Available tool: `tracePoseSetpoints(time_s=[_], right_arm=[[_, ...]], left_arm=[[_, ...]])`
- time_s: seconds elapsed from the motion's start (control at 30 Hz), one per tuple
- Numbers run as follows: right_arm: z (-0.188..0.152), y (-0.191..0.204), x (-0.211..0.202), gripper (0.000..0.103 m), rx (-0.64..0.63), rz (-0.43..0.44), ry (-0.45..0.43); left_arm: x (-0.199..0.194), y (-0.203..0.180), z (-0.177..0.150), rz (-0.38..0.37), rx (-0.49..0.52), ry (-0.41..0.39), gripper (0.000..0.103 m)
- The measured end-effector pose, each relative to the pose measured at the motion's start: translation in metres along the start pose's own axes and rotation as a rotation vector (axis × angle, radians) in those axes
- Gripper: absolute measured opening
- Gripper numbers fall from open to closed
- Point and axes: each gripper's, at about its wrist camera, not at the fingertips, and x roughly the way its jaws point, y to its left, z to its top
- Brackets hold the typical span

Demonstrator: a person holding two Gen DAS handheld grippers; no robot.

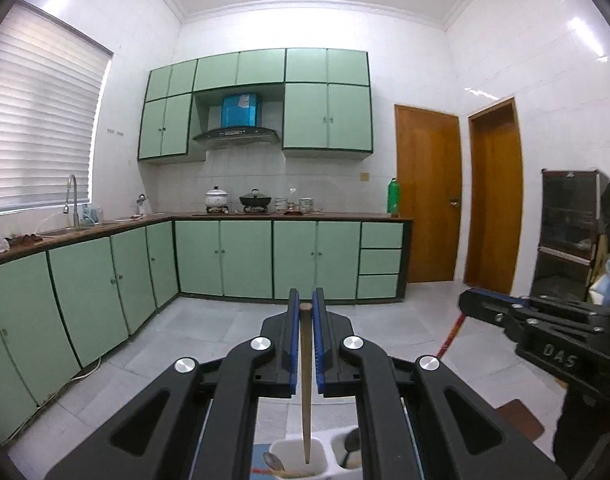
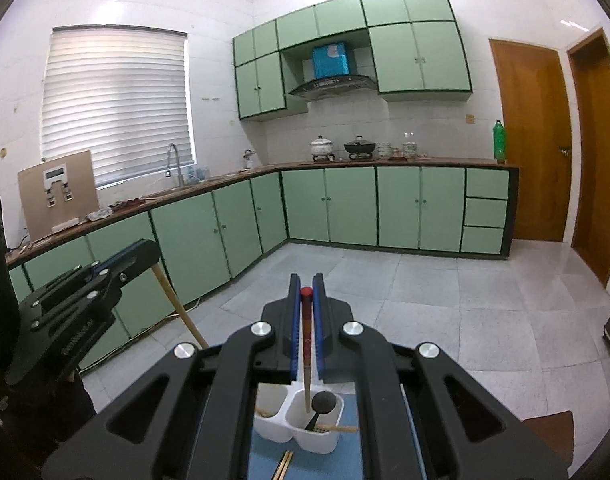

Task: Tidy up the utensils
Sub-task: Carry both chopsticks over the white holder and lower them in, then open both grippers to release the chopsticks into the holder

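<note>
Two chopsticks hang tip-down, one in each gripper, each pinched near its top so the lower end can be steered into the white two-compartment holder below. The left gripper is clamped on a plain wooden chopstick over the left compartment. The right gripper is clamped on a red-topped chopstick over the right compartment, which holds a black ladle. Loose chopsticks lie on the blue mat, apparently unsorted.
</note>
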Motion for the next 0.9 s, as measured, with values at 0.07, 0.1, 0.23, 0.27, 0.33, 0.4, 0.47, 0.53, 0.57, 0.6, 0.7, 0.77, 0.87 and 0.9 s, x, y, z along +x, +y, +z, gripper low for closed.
tracePoseSetpoints(time_s=[0.07,0.1,0.23,0.27,0.33,0.4,0.47,0.53,0.57,0.6,0.7,0.77,0.87,0.9], right_arm=[[-0.008,-0.002,0.016,0.005,-0.003,-0.014,0.021],[-0.012,-0.001,0.022,0.005,-0.005,-0.017,0.032],[-0.037,0.007,0.047,0.007,-0.022,0.000,0.119],[-0.043,0.009,0.051,0.011,-0.036,-0.010,0.140],[-0.049,0.013,0.050,0.016,-0.055,-0.016,0.148],[-0.054,0.013,0.045,0.017,-0.053,-0.022,0.138],[-0.056,0.011,0.036,0.021,-0.030,-0.018,0.127],[-0.057,0.008,0.022,0.024,-0.018,-0.032,0.108],[-0.059,0.007,0.016,0.029,-0.014,-0.036,0.100],[-0.061,0.005,0.006,0.031,-0.006,-0.047,0.087],[-0.074,0.004,-0.019,0.041,0.004,-0.067,0.067],[-0.088,0.004,-0.033,0.045,0.010,-0.078,0.064],[-0.123,0.009,-0.053,0.057,0.024,-0.082,0.083],[-0.136,0.010,-0.058,0.059,0.028,-0.081,0.093]], left_arm=[[0.015,0.001,-0.010,0.004,-0.011,0.035,0.006],[0.024,0.003,-0.019,0.004,-0.026,0.059,0.006],[0.049,0.010,-0.049,0.001,-0.071,0.165,0.007],[0.052,0.012,-0.058,0.001,-0.089,0.194,0.006],[0.050,0.017,-0.066,-0.003,-0.108,0.212,0.008],[0.044,0.021,-0.069,-0.008,-0.102,0.210,0.012],[0.032,0.023,-0.072,-0.006,-0.093,0.210,0.019],[0.021,0.025,-0.072,-0.015,-0.094,0.211,0.020],[0.010,0.025,-0.073,-0.017,-0.094,0.209,0.023],[0.004,0.026,-0.074,-0.023,-0.097,0.207,0.025],[-0.021,0.025,-0.081,-0.028,-0.098,0.207,0.038],[-0.035,0.025,-0.089,-0.027,-0.100,0.209,0.046],[-0.061,0.023,-0.116,-0.018,-0.124,0.235,0.052],[-0.065,0.024,-0.124,-0.017,-0.130,0.250,0.053]])
